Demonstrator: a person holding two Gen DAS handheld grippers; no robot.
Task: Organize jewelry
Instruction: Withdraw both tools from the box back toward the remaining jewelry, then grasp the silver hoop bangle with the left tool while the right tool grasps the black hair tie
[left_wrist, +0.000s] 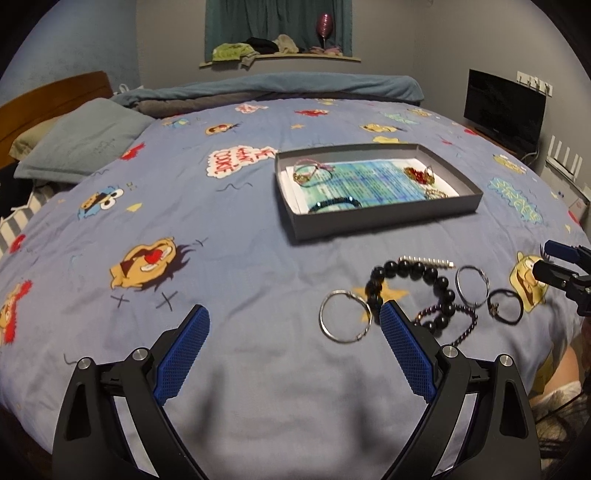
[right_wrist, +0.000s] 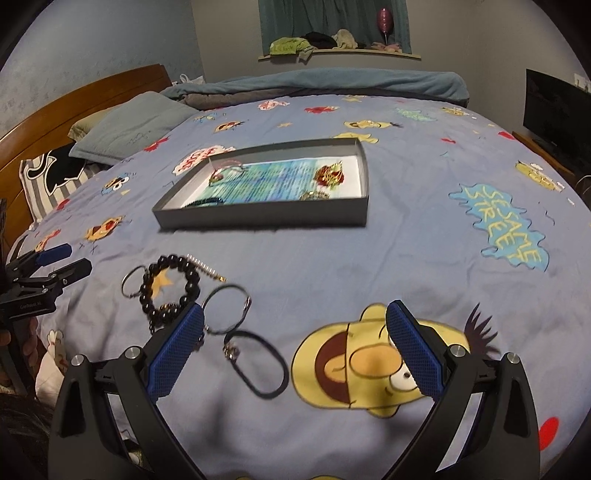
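Lying loose on the bed (left_wrist: 258, 229), a bead bracelet (left_wrist: 413, 291), two rings (left_wrist: 345, 316) and a black band (left_wrist: 506, 305) sit near the grey tray (left_wrist: 388, 218). Left gripper (left_wrist: 293, 319) and right gripper (right_wrist: 295, 317) are both wide open and hold nothing.

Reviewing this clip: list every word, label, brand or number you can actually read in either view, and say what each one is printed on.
"SESAME STREET": blue splash patch on the bedspread, right wrist view.
"ME WANT COOKIE": white speech-bubble patch, upside down, left wrist view.
Small white lettering on the left hand-held gripper body: too small to read.
Printed sheet lining the grey tray: lines of text, blurred, unreadable.
No numbers seen.
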